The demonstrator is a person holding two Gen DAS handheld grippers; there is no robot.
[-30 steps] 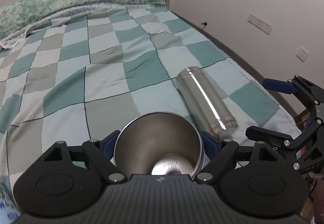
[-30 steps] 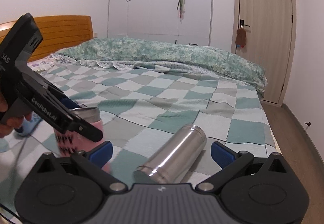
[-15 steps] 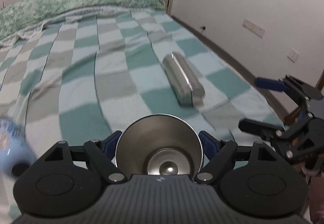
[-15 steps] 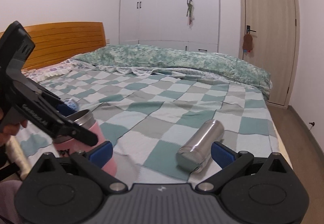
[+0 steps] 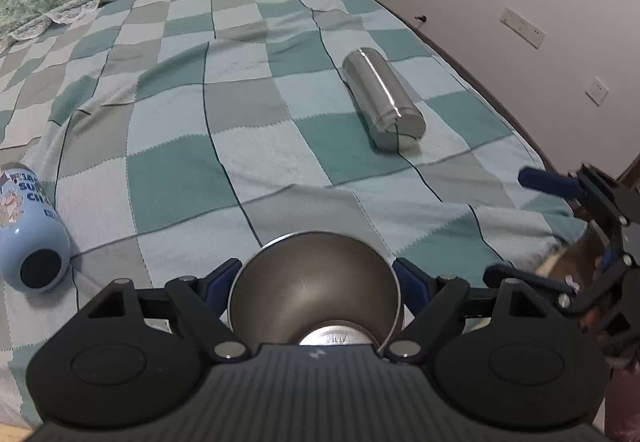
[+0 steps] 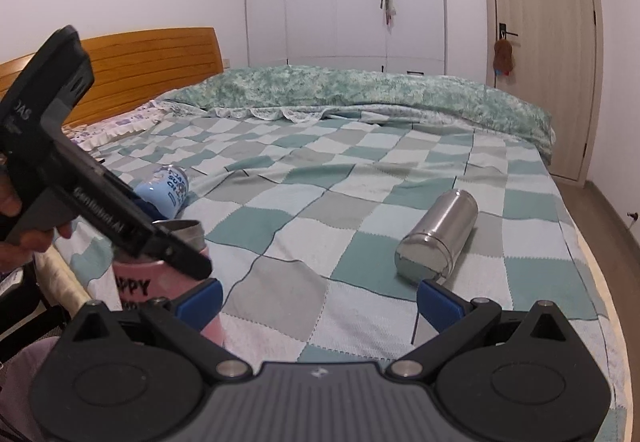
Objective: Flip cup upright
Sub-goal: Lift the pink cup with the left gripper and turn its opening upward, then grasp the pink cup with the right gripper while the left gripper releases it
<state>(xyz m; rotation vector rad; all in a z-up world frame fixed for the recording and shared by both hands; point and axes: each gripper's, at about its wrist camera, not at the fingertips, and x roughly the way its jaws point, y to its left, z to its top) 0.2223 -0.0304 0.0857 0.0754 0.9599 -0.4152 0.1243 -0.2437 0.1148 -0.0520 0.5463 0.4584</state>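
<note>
My left gripper (image 5: 314, 278) is shut on a pink cup (image 6: 160, 282) with a steel inside (image 5: 314, 294); its open mouth faces the left wrist camera. In the right wrist view the pink cup stands about upright at the bed's near left edge, the left gripper (image 6: 100, 210) clamped round its rim. A steel cup (image 5: 382, 100) lies on its side on the checked blanket, also in the right wrist view (image 6: 438, 238). A light blue cup (image 5: 30, 226) lies on its side at the left, also seen in the right wrist view (image 6: 164, 190). My right gripper (image 6: 318, 298) is open and empty, seen at the right in the left wrist view (image 5: 536, 226).
The checked green blanket (image 6: 320, 202) covers the bed. A green duvet (image 6: 360, 94) is bunched at the far side. A wooden headboard (image 6: 152, 58) is at left, wardrobe and door behind. The bed's edge and wall run along the right in the left wrist view (image 5: 500, 114).
Both grippers have drawn back from the steel cup, which now looks farther off. The left gripper keeps the pink cup and has tilted. The blue cup has come into clear view.
</note>
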